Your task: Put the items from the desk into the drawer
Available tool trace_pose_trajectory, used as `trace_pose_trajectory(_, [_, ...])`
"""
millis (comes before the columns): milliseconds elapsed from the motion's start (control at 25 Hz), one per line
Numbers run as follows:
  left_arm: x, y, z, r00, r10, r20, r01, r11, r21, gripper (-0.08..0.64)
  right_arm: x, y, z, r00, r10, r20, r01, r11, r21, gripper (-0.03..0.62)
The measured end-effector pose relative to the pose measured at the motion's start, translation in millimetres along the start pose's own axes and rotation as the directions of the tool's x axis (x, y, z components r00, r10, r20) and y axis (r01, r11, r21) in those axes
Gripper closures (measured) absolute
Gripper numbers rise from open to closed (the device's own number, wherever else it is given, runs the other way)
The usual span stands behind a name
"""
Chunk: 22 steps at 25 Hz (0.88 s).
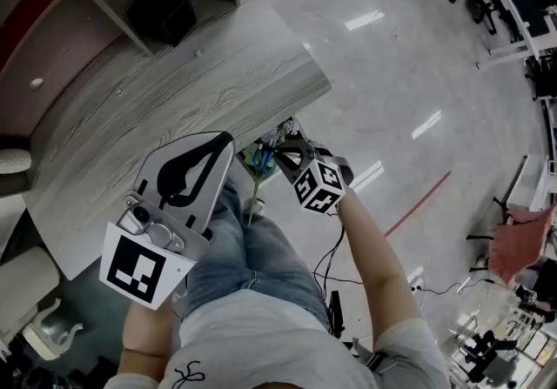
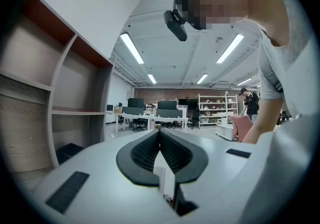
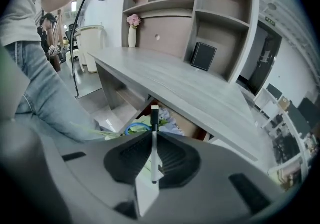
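My right gripper (image 3: 153, 135) is clenched on a slim white pen with a black cap (image 3: 154, 160). The pen stands upright between the two black ribbed pads, and its capped end pokes out beyond the jaw tips. Just past that end lies the open wooden drawer (image 3: 187, 124), tucked under the near edge of the grey wood-grain tabletop (image 3: 190, 87). The pen hangs over the drawer's opening, and I cannot tell whether it touches anything inside.

In the drawer I can see a loop of blue cable (image 3: 134, 128), some green stems and a pale lilac bundle (image 3: 167, 119) that I cannot identify. My gripper's grey body covers the rest of the contents.

In the head view, the right gripper (image 1: 291, 157) reaches in at the tabletop's (image 1: 174, 109) right-hand corner. Only a sliver of the drawer shows there, with a bit of blue and green, and the pen is too small to pick out.

My left gripper (image 1: 209, 148) is shut with nothing in it. In its own view the jaw tips (image 2: 160, 133) meet against the far office and ceiling lights. It is held up above my left thigh, beside the near edge of the tabletop and well apart from the drawer.

On the far side, a black box (image 3: 204, 55) sits in a cubby of the shelf unit, and a white vase of pink flowers (image 3: 132, 35) stands at the far left end of the tabletop.
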<state>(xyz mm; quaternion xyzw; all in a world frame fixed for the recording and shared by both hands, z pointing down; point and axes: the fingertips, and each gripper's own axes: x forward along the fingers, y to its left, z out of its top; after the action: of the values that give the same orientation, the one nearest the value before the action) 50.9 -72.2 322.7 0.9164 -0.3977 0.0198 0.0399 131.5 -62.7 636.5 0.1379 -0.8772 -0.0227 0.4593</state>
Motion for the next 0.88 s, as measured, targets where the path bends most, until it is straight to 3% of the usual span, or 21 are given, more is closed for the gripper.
trace_pose_trajectory(280, [0.0, 11.8, -7.8, 1.0, 0.012, -0.014, -0.012, 1.0, -0.004, 0.549, 28.4, -2.5, -1.8, 0.998, 0.036, -0.052, -0.039, 0.998, -0.052, 0.549])
trace_pose_trajectory(480, [1.8, 14.2, -7.5, 1.0, 0.01, -0.019, -0.01, 1.0, -0.002, 0.549, 31.0, -5.1, -2.6, 0.997, 0.042, -0.062, -0.045, 0.998, -0.044, 0.512])
trace_pose_trajectory(880, [6.5, 10.9, -6.3, 1.0, -0.004, -0.022, 0.004, 1.0, 0.001, 0.549, 19.5, -12.6, -6.4, 0.999, 0.009, -0.038, -0.009, 1.0, 0.023, 0.514])
